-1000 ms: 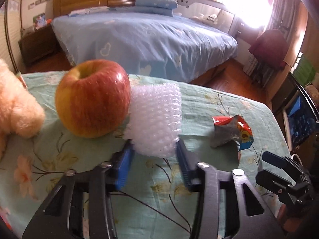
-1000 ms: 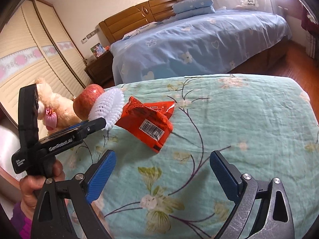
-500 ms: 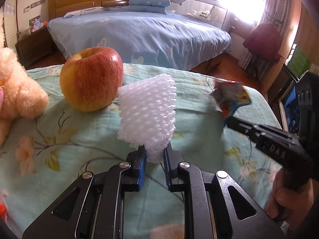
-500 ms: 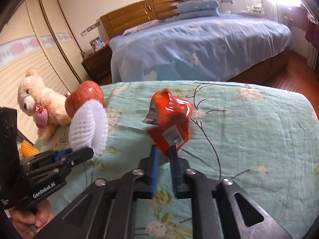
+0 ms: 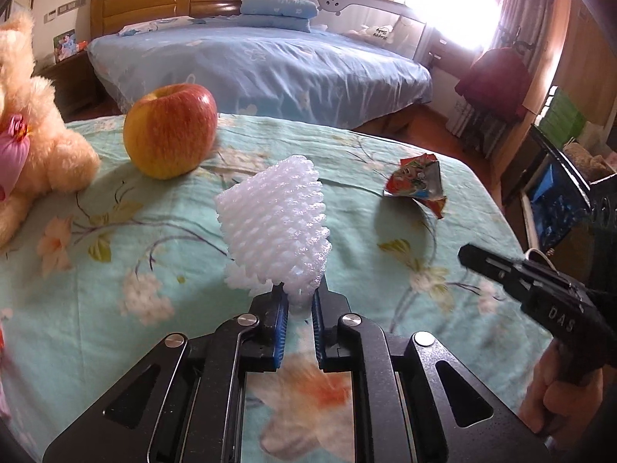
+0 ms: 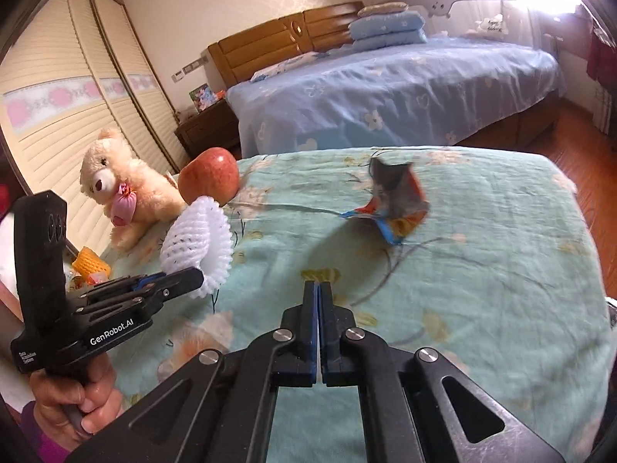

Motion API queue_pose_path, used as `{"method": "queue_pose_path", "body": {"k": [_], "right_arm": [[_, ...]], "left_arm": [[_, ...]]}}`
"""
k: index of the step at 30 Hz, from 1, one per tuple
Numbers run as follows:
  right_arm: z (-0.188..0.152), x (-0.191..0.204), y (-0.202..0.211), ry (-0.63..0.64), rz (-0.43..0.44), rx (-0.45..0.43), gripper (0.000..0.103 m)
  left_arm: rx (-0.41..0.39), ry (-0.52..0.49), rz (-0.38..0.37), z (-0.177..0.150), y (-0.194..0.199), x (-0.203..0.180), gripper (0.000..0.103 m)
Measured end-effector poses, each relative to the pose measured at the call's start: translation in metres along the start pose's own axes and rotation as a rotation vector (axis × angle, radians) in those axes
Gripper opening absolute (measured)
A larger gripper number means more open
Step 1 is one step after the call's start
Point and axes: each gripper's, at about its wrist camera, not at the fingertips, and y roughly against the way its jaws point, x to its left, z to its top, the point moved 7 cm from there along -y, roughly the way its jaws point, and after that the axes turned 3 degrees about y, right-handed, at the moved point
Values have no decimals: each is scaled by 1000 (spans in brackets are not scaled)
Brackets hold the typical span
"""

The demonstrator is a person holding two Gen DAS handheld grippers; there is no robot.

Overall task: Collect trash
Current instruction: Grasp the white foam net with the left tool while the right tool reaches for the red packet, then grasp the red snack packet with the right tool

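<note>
1. Clamping down on the lower edge, the left claw (image 5: 299, 297) is seen closed on a white foam net (image 5: 277, 223). Its jaws have just been closing, and the net is squeezed between the blue pads.
2. The foam net is held up above the desk (image 5: 115, 270), flaring out wide from the pinched end and tilted a little to the right.
3. The right claw (image 6: 318, 289) is seen closed, its blue pads all but touching. Its jaws have just been closing and then parting very slightly, and nothing is held between them.
4. A crumpled snack wrapper (image 6: 397, 200) is found ahead of the right claw, well apart from its tips. It is blurred, so it cannot be told whether it rests on the teal floral cloth or sits just above it.
5. Each tool is gripped by a hand at its handle: the left hand (image 6: 77, 397) and the right hand (image 5: 555, 397).
6. A red and yellow apple (image 5: 169, 129) is set beyond the net on the desk, with a cream plush bear (image 5: 38, 154) just beside it on the left.
7. An orange foam net (image 6: 90, 264) is seen near the bear's feet.
8. A bed (image 5: 262, 69) with a blue cover is seen past the far edge of the desk.
</note>
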Motion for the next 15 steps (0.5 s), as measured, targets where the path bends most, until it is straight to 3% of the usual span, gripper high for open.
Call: {"method": "queue_pose_path", "body": {"k": [2, 3, 4, 8, 15], "right_arm": [[4, -7, 2, -13, -19, -6, 27], [9, -12, 3, -39, -13, -18, 59], [12, -16, 4, -57, -16, -33, 77], [31, -32, -4, -69, -99, -72, 79], [45, -58, -54, -120, -126, -9, 76]], "left_arm": [[1, 4, -2, -4, 3, -1, 10], [2, 6, -6, -6, 4, -2, 10], [2, 7, -7, -7, 5, -2, 10], [1, 5, -9, -10, 10, -3, 10], [14, 0, -8, -12, 7, -9, 10]]}}
